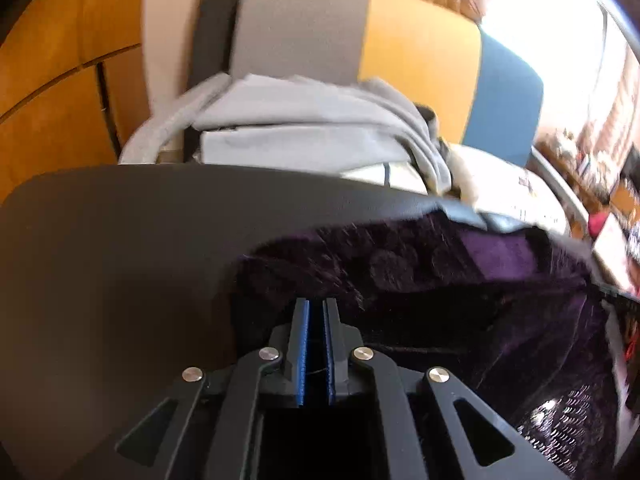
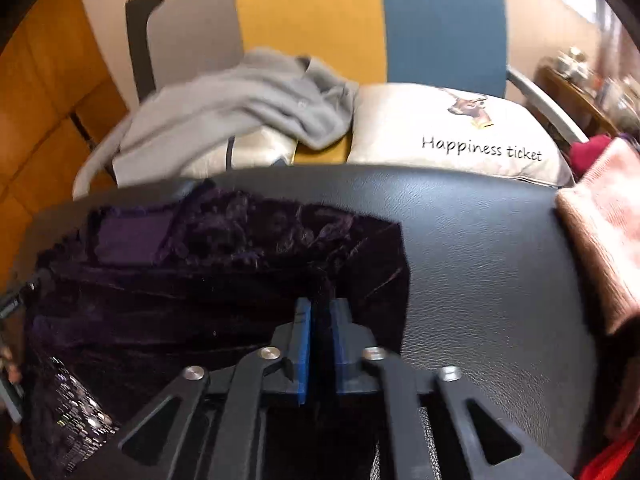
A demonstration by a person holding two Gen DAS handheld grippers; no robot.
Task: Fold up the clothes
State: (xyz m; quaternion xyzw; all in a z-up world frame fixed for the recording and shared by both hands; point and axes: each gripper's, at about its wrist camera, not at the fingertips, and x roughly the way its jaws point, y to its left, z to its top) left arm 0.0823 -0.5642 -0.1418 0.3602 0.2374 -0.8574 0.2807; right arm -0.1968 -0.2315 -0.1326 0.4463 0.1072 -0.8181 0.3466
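A dark purple velvet garment (image 1: 440,280) (image 2: 180,280) lies crumpled on a black leather surface (image 1: 120,260) (image 2: 480,260). It has a sequinned patch (image 2: 76,412) at one end. My left gripper (image 1: 316,304) is at the garment's left edge, its blue pads nearly together with dark cloth at the tips. In the right wrist view a fold of the velvet rises between the pads of my right gripper (image 2: 322,304), which is shut on it near the garment's right edge.
A grey garment (image 1: 300,112) (image 2: 240,108) is heaped on the seat behind the surface, beside a cream cushion (image 2: 460,132) printed "Happiness ticket". A folded pink knit (image 2: 604,220) rests on the surface's right edge. Bare leather lies left and right of the velvet.
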